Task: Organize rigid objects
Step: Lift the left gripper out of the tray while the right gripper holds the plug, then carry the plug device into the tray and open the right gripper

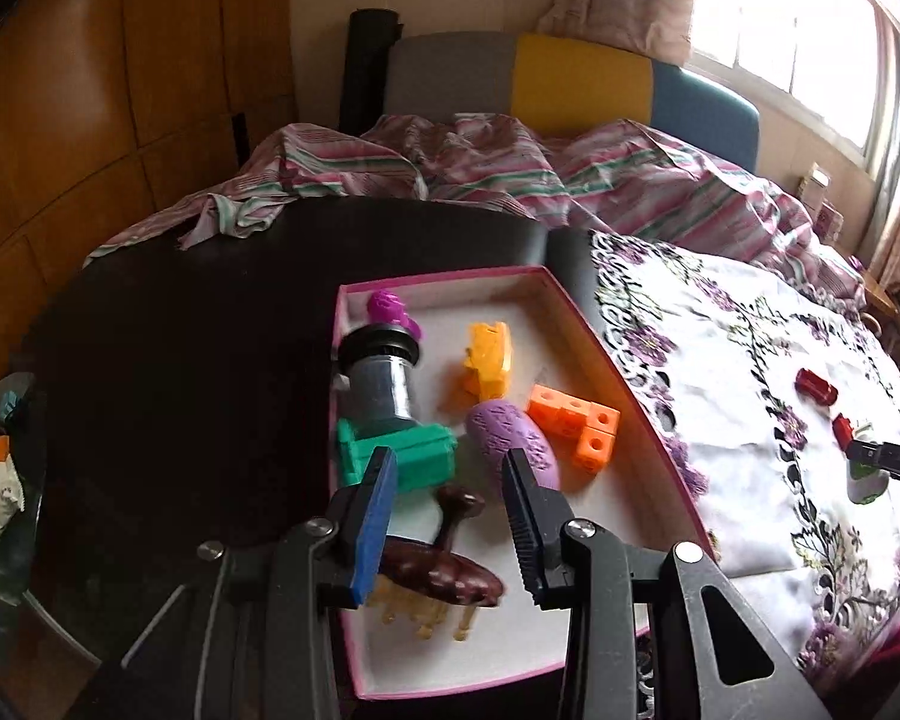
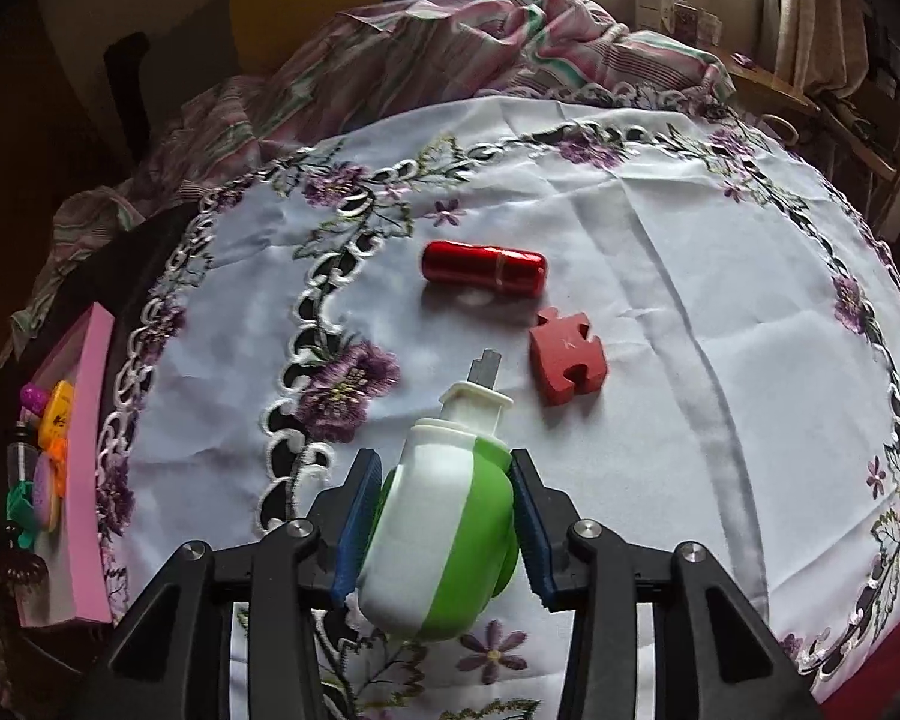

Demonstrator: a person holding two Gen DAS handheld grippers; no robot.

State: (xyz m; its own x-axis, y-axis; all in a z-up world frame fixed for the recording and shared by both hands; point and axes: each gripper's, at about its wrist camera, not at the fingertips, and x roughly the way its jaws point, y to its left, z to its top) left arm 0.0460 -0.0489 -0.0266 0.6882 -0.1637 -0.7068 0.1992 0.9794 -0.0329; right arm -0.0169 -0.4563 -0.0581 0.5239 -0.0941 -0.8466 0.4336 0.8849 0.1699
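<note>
We're clamping the right gripper (image 2: pixel 444 516) jaws on the green-white wheel (image 2: pixel 444 531) over the embroidered cloth (image 2: pixel 660 228), near a red cylinder (image 2: pixel 483 270) & red puzzle piece (image 2: pixel 567 357). Left gripper (image 1: pixel 450 516) jaws are hanging released, w/ nothing between, above the pink box (image 1: pixel 630 408) of toys.

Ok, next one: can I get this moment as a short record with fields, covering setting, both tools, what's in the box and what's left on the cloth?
setting: embroidered white cloth beside a pink box
left tool: over the box, nothing between its jaws
right tool: closed on a green and white gadget
in box: purple egg, orange blocks, yellow piece, green block, dark wooden brush, small jar
left on cloth: red cylinder, red puzzle piece
</note>
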